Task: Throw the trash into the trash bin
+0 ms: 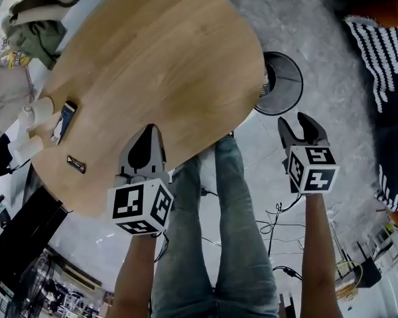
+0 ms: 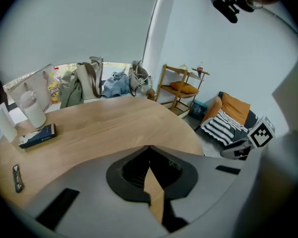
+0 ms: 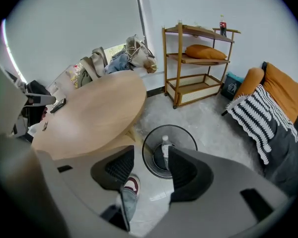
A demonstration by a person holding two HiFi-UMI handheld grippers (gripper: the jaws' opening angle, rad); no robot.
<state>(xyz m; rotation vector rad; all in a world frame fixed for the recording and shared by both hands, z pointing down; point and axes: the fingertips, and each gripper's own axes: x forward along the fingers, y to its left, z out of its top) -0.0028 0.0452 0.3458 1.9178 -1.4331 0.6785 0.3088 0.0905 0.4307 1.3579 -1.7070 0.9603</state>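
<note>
Over a round wooden desk (image 1: 159, 58), the left gripper (image 1: 150, 130) has its jaws together on nothing. The right gripper (image 1: 296, 120), jaws apart and empty, hangs above the floor. A clear plastic bottle (image 3: 164, 148) sits inside the round black mesh trash bin (image 3: 170, 127) beside the desk.

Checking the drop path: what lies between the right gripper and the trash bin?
Only bare grey floor, as the head view shows: the right gripper hangs open beside the trash bin, with nothing between them.

Round wooden table (image 1: 166, 58) — grey floor (image 1: 312, 18)
</note>
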